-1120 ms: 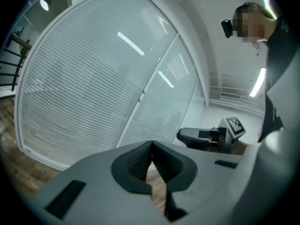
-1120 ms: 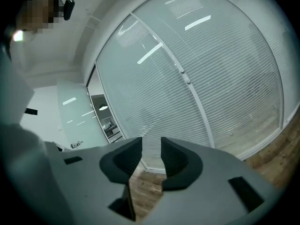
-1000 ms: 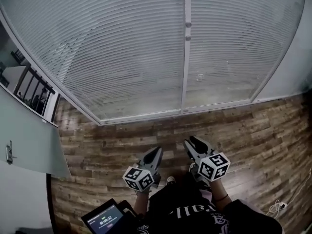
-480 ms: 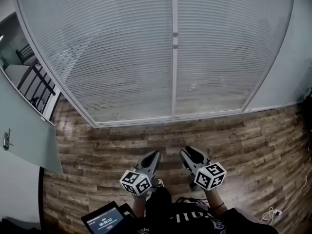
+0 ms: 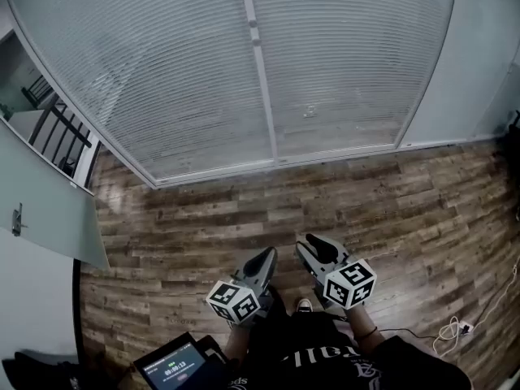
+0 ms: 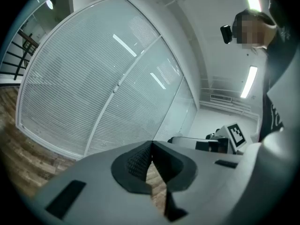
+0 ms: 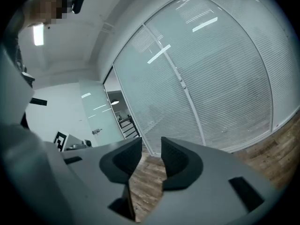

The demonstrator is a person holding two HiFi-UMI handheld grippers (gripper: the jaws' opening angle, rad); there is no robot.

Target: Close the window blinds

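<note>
The window blinds [image 5: 179, 63] are white horizontal slats behind a glass wall, split by a white mullion [image 5: 262, 96] that carries two small knobs [image 5: 253, 29]. Both grippers hang low over the wooden floor, far from the glass. My left gripper [image 5: 268, 257] is shut, its jaws meeting at the tips with nothing between them. My right gripper [image 5: 313, 242] is open by a narrow gap and holds nothing. The left gripper view shows the blinds [image 6: 70, 93] beyond the left gripper [image 6: 151, 144]. The right gripper view shows the blinds [image 7: 220, 93] beyond the right gripper [image 7: 151, 144].
A frosted glass door [image 5: 49, 210] with a handle [image 5: 16, 218] stands open at the left, with a dark railing [image 5: 61, 140] beyond it. A small screen device [image 5: 169, 368] sits by my left side. A white cable [image 5: 455, 327] lies on the wooden floor [image 5: 244, 201] at the right.
The head view has swung, so the mullion and blinds have shifted left in the picture. Both grippers stay low near the body, side by side, a little further right.
</note>
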